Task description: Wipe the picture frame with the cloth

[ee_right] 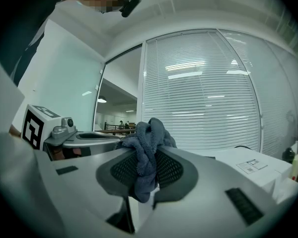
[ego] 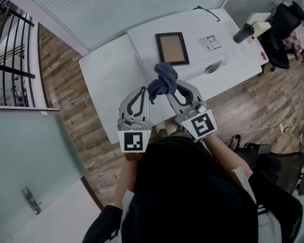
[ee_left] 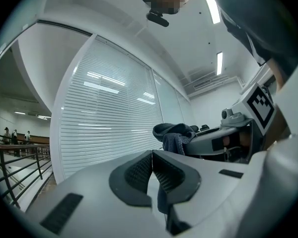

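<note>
A dark-framed picture frame [ego: 172,48] lies flat on a white box [ego: 142,39] on the table. In the head view my two grippers are held side by side in front of the table, short of the frame. My right gripper [ego: 173,85] [ee_right: 148,151] is shut on a crumpled blue-grey cloth [ego: 162,82] [ee_right: 149,133], which bulges above its pads and hangs below them. My left gripper [ego: 143,89] [ee_left: 152,156] is shut, its pads pressed together with nothing between them. In the left gripper view the cloth [ee_left: 176,135] shows to the right, in the other gripper.
The white table [ego: 106,80] also carries a dark bottle [ego: 243,33], a black cable [ego: 207,11] and a printed label [ego: 209,43] on the box. A chair draped with dark clothes [ego: 286,29] stands at the right. Blinds run behind the table; a railing [ego: 10,49] is at the left.
</note>
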`<state>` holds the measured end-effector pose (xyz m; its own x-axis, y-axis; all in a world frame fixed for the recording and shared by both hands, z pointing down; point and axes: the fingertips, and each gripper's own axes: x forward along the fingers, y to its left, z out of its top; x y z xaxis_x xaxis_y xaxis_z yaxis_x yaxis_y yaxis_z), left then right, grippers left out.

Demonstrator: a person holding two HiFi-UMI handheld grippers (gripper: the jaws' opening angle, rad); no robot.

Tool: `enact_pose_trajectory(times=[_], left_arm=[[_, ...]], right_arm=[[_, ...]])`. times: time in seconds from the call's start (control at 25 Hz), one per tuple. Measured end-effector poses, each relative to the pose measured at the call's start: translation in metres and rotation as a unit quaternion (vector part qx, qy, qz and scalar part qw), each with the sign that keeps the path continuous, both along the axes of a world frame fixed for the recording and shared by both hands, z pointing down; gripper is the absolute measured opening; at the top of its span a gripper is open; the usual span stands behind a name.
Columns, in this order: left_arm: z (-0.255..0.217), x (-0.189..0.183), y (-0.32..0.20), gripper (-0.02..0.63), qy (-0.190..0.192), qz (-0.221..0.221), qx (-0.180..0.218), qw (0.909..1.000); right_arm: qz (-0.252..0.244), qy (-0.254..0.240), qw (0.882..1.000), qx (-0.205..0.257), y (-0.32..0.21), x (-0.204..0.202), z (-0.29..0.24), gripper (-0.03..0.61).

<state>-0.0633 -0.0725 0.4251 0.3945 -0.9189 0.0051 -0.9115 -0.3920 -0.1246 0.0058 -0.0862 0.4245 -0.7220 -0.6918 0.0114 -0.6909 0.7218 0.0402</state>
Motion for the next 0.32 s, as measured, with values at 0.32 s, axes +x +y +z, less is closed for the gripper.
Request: enact_pose_trajectory(times=[0.32], left_arm=[[0.0014, -0.0003, -0.0056, 0.008, -0.026, 0.023, 0.008, 0.9994]], right_arm=[[0.0, 0.004, 1.0, 0.002, -0.0061, -0.0051, -0.0023, 0.064]])
